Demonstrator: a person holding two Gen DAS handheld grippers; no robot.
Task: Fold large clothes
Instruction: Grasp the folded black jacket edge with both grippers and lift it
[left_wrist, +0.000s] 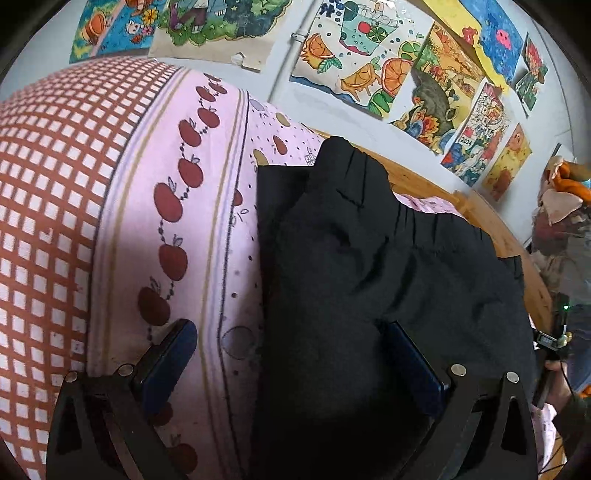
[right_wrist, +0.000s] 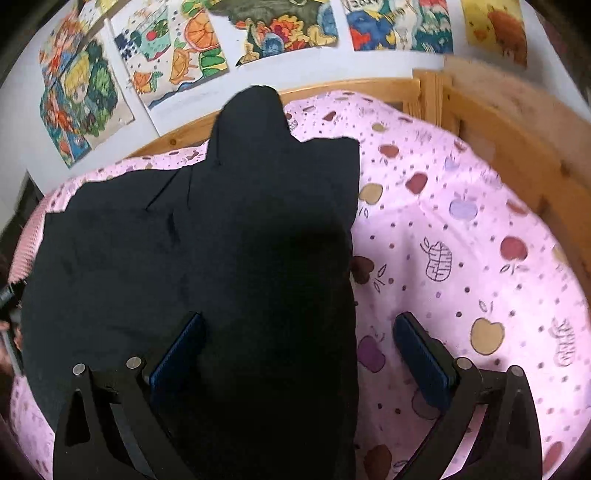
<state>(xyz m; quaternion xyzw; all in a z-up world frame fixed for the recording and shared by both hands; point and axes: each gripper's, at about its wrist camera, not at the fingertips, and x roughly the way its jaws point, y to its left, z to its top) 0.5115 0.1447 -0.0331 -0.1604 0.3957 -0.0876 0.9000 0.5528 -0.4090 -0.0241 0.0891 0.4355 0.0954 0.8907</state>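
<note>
While the black garment (right_wrist: 229, 236) lies on the pink bedsheet (right_wrist: 461, 258), both grippers, left (left_wrist: 291, 354) and right (right_wrist: 301, 343), gape wide, straddling its opposite edges, clasping nothing.

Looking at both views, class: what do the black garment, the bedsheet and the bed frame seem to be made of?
Black garment: matte woven cloth, probably; soft creases, no shine. Bedsheet: printed pink cotton-like fabric, dull and wrinkled. Bed frame: pale wood, grain and knots showing.

black garment (right_wrist: 229, 240); pink apple-print sheet (right_wrist: 461, 240); red-checked cloth (left_wrist: 48, 206).
</note>
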